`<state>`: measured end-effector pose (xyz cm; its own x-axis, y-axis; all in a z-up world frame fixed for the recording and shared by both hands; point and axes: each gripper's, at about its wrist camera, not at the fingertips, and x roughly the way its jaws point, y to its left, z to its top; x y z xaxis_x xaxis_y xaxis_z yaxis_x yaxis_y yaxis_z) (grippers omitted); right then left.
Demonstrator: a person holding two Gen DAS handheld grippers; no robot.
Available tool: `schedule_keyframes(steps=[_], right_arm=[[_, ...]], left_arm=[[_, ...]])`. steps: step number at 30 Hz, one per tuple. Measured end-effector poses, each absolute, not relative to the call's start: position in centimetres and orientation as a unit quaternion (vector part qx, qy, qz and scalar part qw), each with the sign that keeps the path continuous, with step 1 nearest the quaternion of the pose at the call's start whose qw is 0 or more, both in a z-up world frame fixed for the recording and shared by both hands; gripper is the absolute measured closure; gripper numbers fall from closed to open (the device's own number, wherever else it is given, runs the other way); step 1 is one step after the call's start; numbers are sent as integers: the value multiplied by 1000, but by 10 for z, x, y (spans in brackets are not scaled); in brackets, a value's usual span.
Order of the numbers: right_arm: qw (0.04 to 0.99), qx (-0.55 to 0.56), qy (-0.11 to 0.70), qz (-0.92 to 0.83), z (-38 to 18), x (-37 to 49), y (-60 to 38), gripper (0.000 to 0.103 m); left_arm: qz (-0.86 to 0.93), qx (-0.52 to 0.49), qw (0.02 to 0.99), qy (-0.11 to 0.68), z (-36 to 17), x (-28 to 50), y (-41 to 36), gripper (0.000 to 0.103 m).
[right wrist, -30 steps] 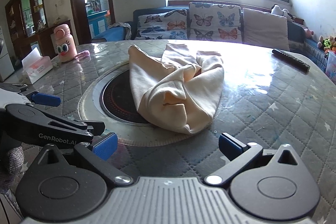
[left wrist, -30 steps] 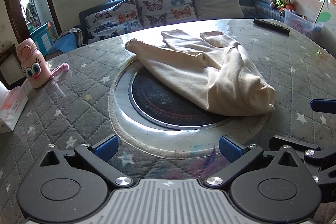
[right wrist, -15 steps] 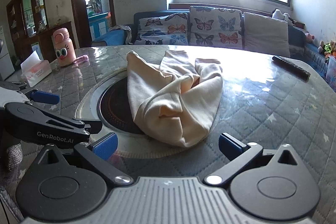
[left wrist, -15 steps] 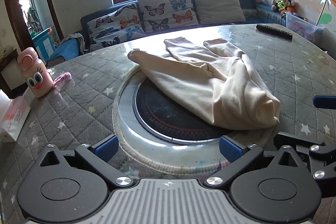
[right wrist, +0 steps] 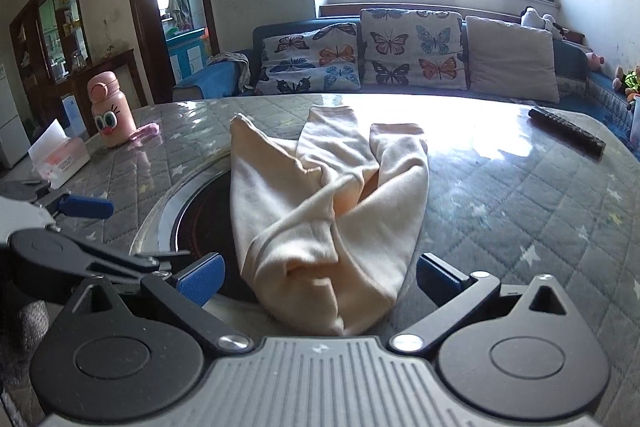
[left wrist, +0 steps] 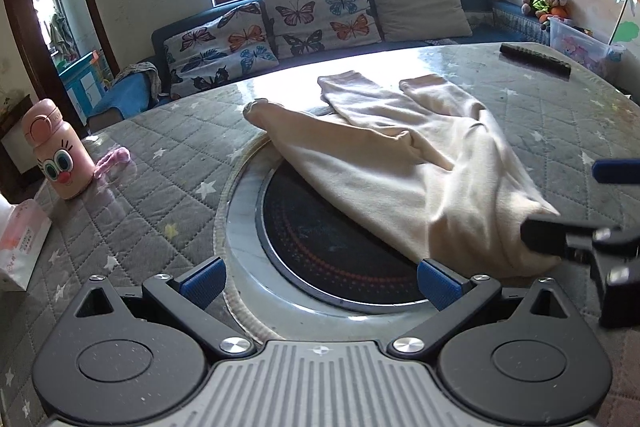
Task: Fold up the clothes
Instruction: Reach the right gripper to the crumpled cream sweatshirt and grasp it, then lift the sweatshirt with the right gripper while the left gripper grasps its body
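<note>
Quilted grey worktop with dark round inset plate at centre. Cream garment crumpled, draped over far right part of plate, spilling onto quilt beyond. Left tool wide open over near rim of plate, empty. Right tool wide open, garment's near end between pads, not clamped. Pink bottle well left of plate.
</note>
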<state>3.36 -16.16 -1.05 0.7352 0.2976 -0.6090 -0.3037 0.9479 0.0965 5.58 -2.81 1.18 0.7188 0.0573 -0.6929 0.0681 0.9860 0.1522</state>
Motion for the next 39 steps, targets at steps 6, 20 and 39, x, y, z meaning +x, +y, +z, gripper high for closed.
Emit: schedule_keyframes(steps=[6, 20, 39], right_arm=[[929, -4, 327, 171, -10, 63, -156, 11], [915, 13, 355, 191, -26, 110, -144, 84], [859, -106, 332, 375, -25, 19, -87, 78]], left_arm=[[12, 76, 924, 374, 14, 66, -12, 0], [42, 65, 933, 350, 35, 68, 19, 0], [-28, 89, 941, 326, 54, 86, -21, 0]])
